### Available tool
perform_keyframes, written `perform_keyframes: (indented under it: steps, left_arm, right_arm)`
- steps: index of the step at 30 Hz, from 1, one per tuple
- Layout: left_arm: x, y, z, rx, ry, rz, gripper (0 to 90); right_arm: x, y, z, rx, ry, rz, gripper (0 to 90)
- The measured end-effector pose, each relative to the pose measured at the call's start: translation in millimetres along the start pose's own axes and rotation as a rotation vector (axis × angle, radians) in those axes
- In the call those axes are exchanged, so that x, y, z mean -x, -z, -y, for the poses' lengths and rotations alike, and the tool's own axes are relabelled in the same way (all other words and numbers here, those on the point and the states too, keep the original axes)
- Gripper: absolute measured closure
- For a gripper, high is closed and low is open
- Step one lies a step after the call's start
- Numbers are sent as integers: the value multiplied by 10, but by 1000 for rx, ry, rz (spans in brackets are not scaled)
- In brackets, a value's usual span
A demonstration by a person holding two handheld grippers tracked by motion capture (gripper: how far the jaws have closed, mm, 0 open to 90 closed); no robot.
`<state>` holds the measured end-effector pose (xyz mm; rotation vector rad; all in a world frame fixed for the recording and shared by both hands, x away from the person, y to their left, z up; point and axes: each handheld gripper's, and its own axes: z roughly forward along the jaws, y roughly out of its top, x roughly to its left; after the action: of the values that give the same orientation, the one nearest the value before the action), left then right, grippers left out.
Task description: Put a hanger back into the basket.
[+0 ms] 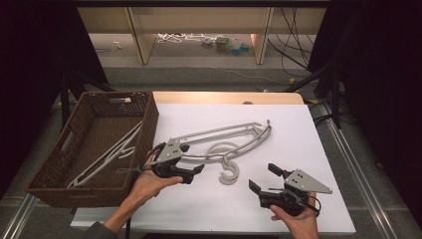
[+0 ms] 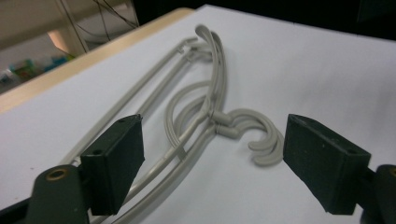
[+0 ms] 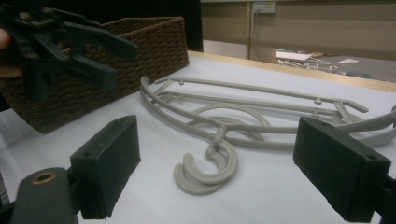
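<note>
Two stacked grey hangers lie between the wide-open left tool and wide-open right tool.

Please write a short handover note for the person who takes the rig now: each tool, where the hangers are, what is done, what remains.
Left tool: open, holds nothing, beside the left end of the grey hangers on the table.
Right tool: open, holds nothing, on the white table, right of the hooks.
Done: at least one hanger in the basket lies inside the brown wicker basket.
Left: the stacked table hangers, at least two, probably go into the basket next; none is gripped yet.
</note>
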<state>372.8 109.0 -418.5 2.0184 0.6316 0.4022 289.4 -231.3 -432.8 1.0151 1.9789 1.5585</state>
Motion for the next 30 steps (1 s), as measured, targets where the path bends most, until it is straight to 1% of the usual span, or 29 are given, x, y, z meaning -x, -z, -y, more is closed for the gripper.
perform_keyframes:
  steps: [1,2,3,4,5,6,7,8,9,10,11,12,13,14,15,16,17,20,21,22,23,24,25,27,28,29,30]
  left_arm:
    - [-23,-53,-14,-25,-7,5,207]
    - [-55,-95,-31,-60,-24,3,216]
    - [-81,-150,-40,-78,-27,6,217]
    - [-97,-193,-42,-88,-26,10,214]
    - [-140,-263,-46,-120,-30,7,214]
    - [-161,-295,-49,-135,-29,5,214]
    - [-199,-342,-59,-155,-30,9,216]
    - [-221,-378,-71,-172,-29,12,225]
    - [-236,-404,-82,-184,-38,12,232]
    - [-246,-434,-89,-193,-36,5,237]
    - [-266,-483,-108,-221,-60,5,243]
    - [-275,-529,-114,-239,-70,10,244]
    - [-279,-575,-117,-254,-65,18,249]
    - [-285,-612,-121,-271,-78,26,252]
    - [-285,-651,-121,-290,-75,34,256]
    - [-293,-684,-128,-312,-96,35,265]
    - [-300,-716,-130,-322,-116,30,268]
    - [-322,-785,-137,-353,-110,50,280]
    - [-336,-799,-141,-363,-125,55,281]
    - [-349,-814,-138,-367,-113,59,290]
    - [-376,-827,-134,-378,-111,73,294]
    - [-383,-843,-122,-375,-87,76,294]
    - [-410,-868,-106,-393,-90,83,296]
    - [-445,-923,-68,-419,-94,77,300]
    - [-446,-936,-57,-422,-81,79,303]
    - [-458,-963,-39,-426,-87,84,311]
    - [-459,-976,-32,-436,-84,82,322]
  right_arm:
    - [0,1,0,-3,-2,3,155]
    - [-3,-8,4,10,-14,-5,155]
    - [-3,-5,4,7,-14,-5,155]
    - [-1,11,-2,-13,-10,2,155]
    - [3,7,0,-5,-4,5,155]
    - [6,3,1,3,-5,4,155]
    - [5,7,0,-4,-8,2,155]
    - [14,0,7,3,1,3,155]
    - [13,-7,11,8,-7,-7,155]
    - [13,-14,13,15,-13,-9,155]
    - [12,-14,12,16,-15,-6,155]
    - [15,-5,7,8,-9,7,155]
    - [13,-17,13,18,-16,-8,156]
    - [12,-14,14,14,-17,-9,155]
    - [13,-12,14,15,-12,-7,155]
    - [15,0,9,7,-6,3,155]
    - [14,0,8,6,-8,4,155]
    - [15,6,9,0,-9,1,155]
    - [17,8,8,0,-11,-5,155]
    - [16,8,8,1,-15,-8,155]
    - [18,5,11,4,-14,-8,155]
    - [19,-2,16,12,-16,-7,155]
    - [21,-5,19,16,-16,-10,155]
    - [21,4,14,7,-13,-5,155]
    - [20,6,13,2,-9,4,155]
    - [21,-4,17,12,-14,-9,155]
    - [20,-5,19,11,-15,-10,155]
